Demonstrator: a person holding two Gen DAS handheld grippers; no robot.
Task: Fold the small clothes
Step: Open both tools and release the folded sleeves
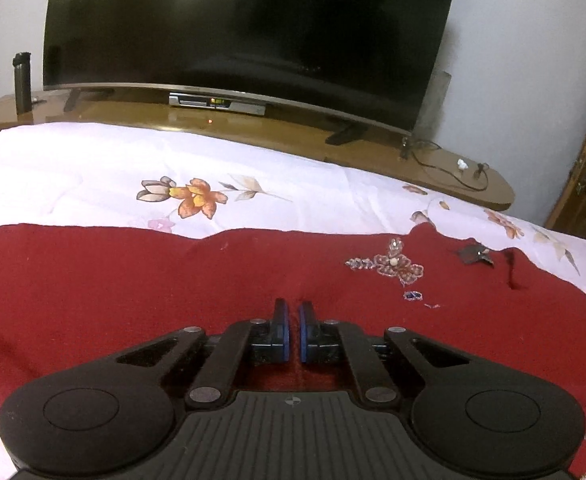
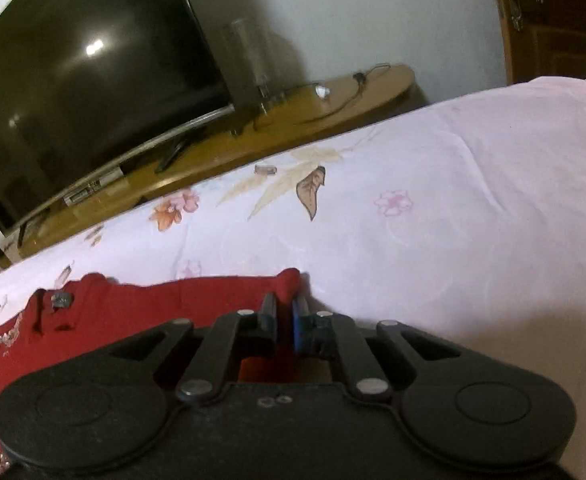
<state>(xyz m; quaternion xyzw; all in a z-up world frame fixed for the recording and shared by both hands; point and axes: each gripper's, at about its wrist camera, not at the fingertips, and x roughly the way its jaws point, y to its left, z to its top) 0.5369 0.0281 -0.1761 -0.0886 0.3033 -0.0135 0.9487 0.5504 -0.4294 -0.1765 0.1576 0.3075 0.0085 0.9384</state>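
Garment: red knit top with beaded butterfly lay spread across the bed sheet's near edge.
Left gripper: jaws nearly closed, pinching a fabric ridge mid-cloth.
Right gripper: narrow, clamped on the garment's far corner.
Handling: soft, light, floppy; beads seemed fragile, so edges looked safest to grasp.

A large dark television stands on a long wooden console against a pale wall, reflecting a ceiling light. A wooden door lies to the right; a floral white bedsheet fills the foreground.
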